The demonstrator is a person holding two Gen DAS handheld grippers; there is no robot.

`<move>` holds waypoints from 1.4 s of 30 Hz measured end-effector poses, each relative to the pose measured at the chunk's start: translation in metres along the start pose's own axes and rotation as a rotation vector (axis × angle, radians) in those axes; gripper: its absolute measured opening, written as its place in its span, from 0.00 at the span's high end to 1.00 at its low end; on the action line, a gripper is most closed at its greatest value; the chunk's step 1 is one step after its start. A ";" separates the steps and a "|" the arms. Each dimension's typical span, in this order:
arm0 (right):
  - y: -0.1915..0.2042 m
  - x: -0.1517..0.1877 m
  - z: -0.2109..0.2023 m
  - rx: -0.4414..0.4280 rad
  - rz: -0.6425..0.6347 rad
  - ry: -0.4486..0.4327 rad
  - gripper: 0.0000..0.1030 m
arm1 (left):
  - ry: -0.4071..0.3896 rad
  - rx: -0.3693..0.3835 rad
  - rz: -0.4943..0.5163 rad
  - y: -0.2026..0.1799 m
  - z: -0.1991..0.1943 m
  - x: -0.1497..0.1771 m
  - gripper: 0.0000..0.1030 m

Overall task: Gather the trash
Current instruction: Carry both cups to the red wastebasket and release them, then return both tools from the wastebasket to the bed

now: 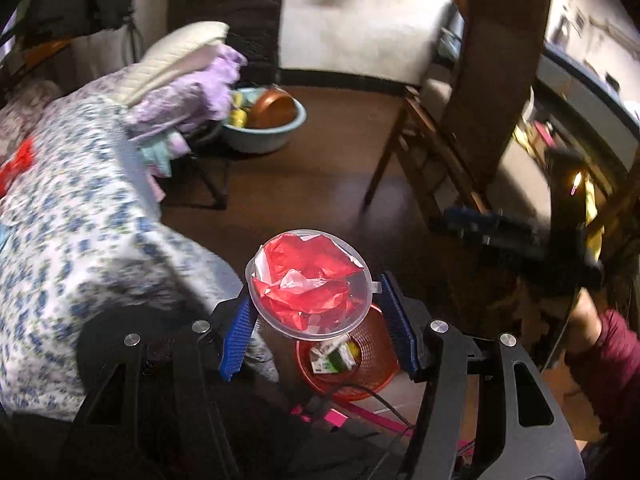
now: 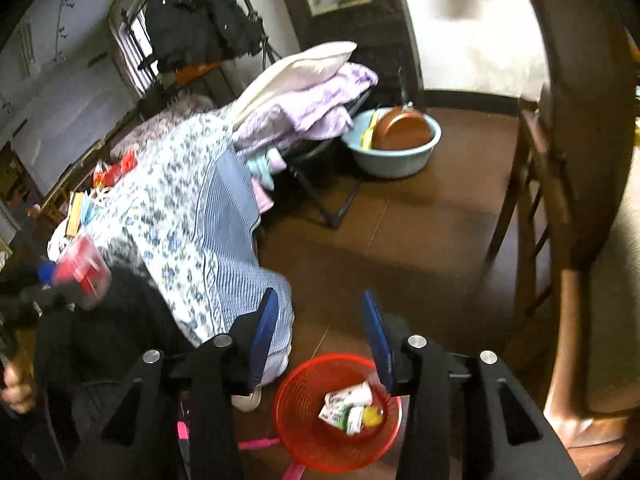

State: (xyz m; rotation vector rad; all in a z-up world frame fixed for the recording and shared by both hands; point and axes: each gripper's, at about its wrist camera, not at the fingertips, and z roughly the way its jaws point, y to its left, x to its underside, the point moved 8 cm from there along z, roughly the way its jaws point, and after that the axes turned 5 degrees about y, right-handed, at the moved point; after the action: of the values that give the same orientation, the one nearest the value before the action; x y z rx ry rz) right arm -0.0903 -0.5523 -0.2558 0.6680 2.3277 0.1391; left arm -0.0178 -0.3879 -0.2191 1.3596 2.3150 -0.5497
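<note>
Currently: my left gripper is clamping a clear round plastic container of red crumpled paper above the red mesh basket; my right gripper is hanging parted, empty, near it.

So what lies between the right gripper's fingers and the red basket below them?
Nothing: in the right wrist view the right gripper stands open and empty, with only bare brown floor between its fingers and the red basket, which already holds crumpled wrappers.

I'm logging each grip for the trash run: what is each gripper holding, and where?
The left gripper pinches a clear plastic cup of red paper by its sides; the right gripper holds nothing.
</note>
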 end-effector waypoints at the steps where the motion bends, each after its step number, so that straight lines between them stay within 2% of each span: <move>1: -0.002 -0.002 -0.003 -0.003 0.006 -0.011 0.55 | 0.017 0.007 0.020 -0.007 0.007 0.000 0.43; 11: -0.022 0.002 -0.006 -0.012 0.047 -0.029 0.54 | 0.136 0.064 0.145 -0.056 0.052 0.004 0.42; 14: -0.027 0.004 -0.006 -0.015 0.063 -0.027 0.54 | 0.139 0.071 0.160 -0.063 0.054 0.003 0.28; 18: -0.028 0.007 -0.004 -0.021 0.073 -0.020 0.54 | 0.113 0.057 0.172 -0.066 0.049 0.000 0.18; 27: -0.008 0.004 -0.002 -0.042 0.048 -0.008 0.54 | 0.068 0.024 0.105 -0.043 0.031 -0.005 0.17; 34: 0.025 -0.012 -0.018 -0.046 -0.029 -0.037 0.53 | -0.024 0.001 0.053 -0.025 -0.002 -0.009 0.16; 42: 0.071 -0.032 -0.048 -0.059 -0.119 -0.090 0.45 | -0.136 -0.025 -0.019 0.003 -0.050 -0.008 0.15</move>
State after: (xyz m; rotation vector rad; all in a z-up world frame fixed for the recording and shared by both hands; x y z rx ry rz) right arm -0.0716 -0.5028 -0.1814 0.4947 2.2609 0.1205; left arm -0.0183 -0.3662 -0.1728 1.2493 2.2201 -0.5977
